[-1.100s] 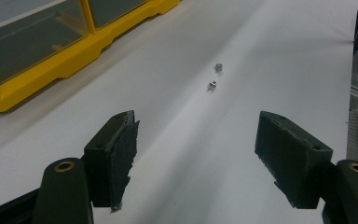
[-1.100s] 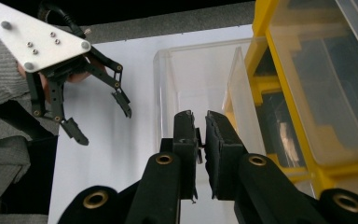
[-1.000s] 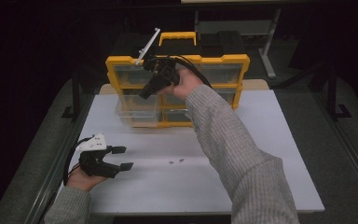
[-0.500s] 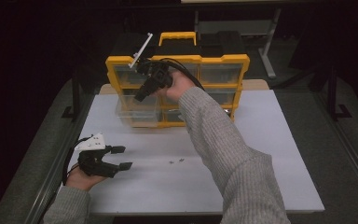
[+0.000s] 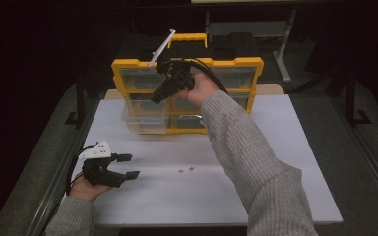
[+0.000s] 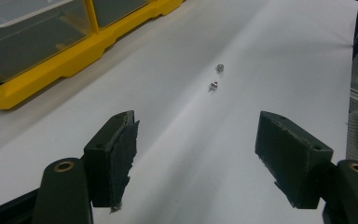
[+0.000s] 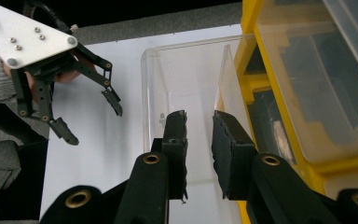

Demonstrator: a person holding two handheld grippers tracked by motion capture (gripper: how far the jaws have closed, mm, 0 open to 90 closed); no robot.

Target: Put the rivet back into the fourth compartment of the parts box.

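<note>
Right claw (image 7: 199, 122), pads a narrow gap apart and just opening with nothing between them, hovers over the pulled-out clear drawer (image 7: 186, 88) of the yellow organizer (image 5: 187, 96); back off straight, don't clip its wall; left claw (image 5: 126, 166) rests spread, 2 screws (image 6: 216, 77) ahead.

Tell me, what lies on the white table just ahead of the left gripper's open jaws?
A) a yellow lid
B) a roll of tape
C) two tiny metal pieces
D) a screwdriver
C: the left gripper view shows two tiny metal pieces lying on the white table beyond the left gripper, whose jaws stand wide apart with nothing between them.
</note>
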